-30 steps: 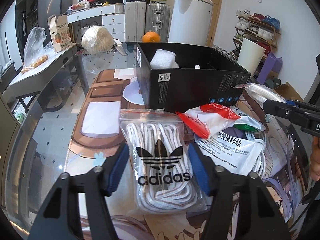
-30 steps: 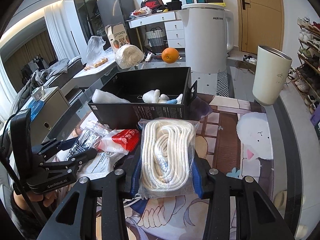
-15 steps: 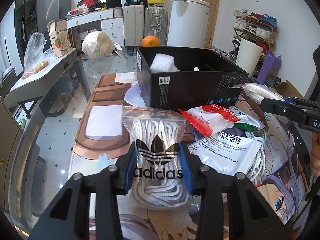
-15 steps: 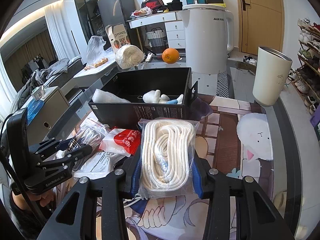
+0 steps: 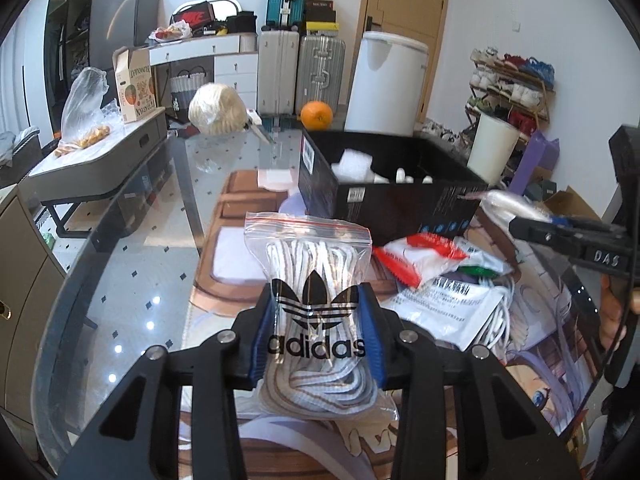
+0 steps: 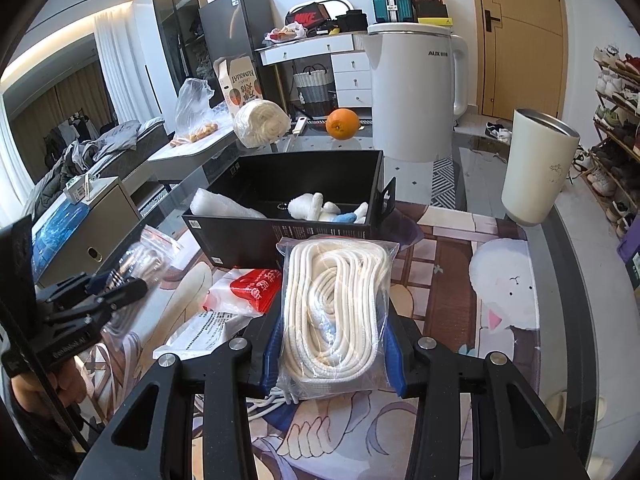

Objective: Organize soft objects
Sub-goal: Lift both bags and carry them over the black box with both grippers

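A glass table [image 5: 132, 248] was largely covered by a printed mat [image 6: 460, 280]. A black box [image 6: 280, 236] was set toward the mat's far edge, with a white plush toy [image 6: 308, 206] and a piece of white foam [image 5: 352, 166] seen inside it. Behind the box, near the table's far edge, an orange [image 6: 342, 124] was seen.

A bag of cream rope [image 6: 336, 312] was clamped between the blue pads of the right gripper [image 6: 334, 354], just in front of the box. A zip bag of Adidas laces [image 5: 316, 304] was squeezed at its middle by the closed left gripper [image 5: 318, 338] and held upright over the mat's near-left part. White sachets [image 5: 452, 300] with a red-and-white packet [image 5: 416, 256] were left lying on the mat between them.
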The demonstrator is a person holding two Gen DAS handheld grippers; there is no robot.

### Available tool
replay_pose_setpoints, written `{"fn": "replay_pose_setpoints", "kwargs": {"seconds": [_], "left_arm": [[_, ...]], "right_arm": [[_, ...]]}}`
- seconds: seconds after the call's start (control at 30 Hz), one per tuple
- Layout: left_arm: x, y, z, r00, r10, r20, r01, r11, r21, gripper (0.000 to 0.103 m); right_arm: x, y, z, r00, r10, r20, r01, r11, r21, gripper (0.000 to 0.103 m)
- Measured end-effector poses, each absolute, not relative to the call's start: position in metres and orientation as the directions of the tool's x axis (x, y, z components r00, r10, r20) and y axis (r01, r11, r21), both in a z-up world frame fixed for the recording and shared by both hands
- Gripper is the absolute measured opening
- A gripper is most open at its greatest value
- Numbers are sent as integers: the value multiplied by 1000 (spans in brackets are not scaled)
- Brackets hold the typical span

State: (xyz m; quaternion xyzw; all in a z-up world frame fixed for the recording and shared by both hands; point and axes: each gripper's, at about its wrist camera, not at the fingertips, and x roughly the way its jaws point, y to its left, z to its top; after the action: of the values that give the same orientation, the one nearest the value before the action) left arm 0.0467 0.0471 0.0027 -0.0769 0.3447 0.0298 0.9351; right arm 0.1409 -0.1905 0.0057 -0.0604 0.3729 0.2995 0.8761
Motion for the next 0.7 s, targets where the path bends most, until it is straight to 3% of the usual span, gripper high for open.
{"fn": "replay_pose_setpoints", "kwargs": {"seconds": [0.7], "left_arm": [[81, 37, 61, 834, -71, -547, -10, 989, -144, 38]], "right_arm": [[158, -174, 40, 586, 482, -651, -602, 797, 48, 42]]}}
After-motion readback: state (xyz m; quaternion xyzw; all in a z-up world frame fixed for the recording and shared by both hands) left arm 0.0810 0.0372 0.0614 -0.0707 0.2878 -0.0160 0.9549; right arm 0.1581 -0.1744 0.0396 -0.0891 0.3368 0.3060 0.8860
